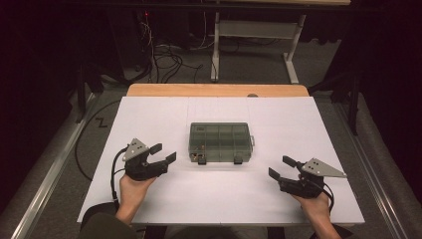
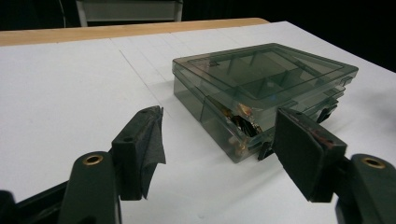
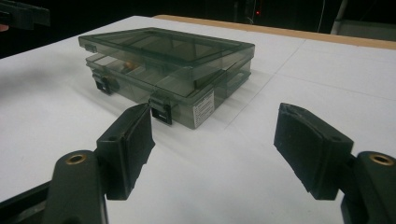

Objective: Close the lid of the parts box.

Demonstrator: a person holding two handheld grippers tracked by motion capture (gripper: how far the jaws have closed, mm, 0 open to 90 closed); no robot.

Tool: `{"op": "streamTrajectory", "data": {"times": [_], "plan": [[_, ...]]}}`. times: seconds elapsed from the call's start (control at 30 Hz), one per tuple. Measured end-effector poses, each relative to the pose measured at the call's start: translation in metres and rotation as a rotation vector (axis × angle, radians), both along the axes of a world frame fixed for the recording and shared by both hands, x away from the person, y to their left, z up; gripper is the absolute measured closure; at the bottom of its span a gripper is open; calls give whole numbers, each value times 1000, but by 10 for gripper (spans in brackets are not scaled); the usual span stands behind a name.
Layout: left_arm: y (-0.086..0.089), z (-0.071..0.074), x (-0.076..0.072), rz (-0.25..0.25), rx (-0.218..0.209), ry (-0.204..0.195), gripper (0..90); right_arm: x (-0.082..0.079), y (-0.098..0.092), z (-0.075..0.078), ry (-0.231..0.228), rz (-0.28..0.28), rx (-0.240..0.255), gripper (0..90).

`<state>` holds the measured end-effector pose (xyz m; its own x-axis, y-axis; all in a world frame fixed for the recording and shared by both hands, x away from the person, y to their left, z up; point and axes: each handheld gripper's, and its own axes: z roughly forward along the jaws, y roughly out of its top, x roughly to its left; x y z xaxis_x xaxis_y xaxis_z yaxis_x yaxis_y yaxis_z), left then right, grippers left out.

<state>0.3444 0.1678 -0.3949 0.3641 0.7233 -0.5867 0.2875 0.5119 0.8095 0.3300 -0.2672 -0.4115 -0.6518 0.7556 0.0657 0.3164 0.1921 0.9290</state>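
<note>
White sheeting covers the table (image 1: 164,199), with a strip of bare wood along its far edge and dark floor with cables beyond. At the near left, the left gripper (image 1: 160,155) rests in a hand (image 1: 133,191), jaws spread wide with nothing between them, aimed toward the middle. At the centre of the table sits a smoky translucent compartment box (image 1: 219,142), lid down, two dark latches on its near side; the left gripper view shows small brassy bits inside its near-left compartment (image 2: 240,122). At the near right, the right gripper (image 1: 279,168), held by the other hand (image 1: 318,209), has its jaws spread and empty, well apart from the box.
</note>
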Motion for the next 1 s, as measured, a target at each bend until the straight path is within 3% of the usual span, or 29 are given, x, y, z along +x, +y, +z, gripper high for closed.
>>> {"op": "streamTrajectory", "data": {"times": [0.53, 0.7, 1.0], "plan": [[0, 3, -2, 4, -16, -23, 325, 1, -5, 2, -7, 0, 47, 279], [0, 2, -2, 13, 11, -32, 323, 2, -5, 2, -5, -5, 52, 276], [-2, 3, -4, 10, 11, -46, 324, 2, -5, 2, -11, -7, 53, 277]]}}
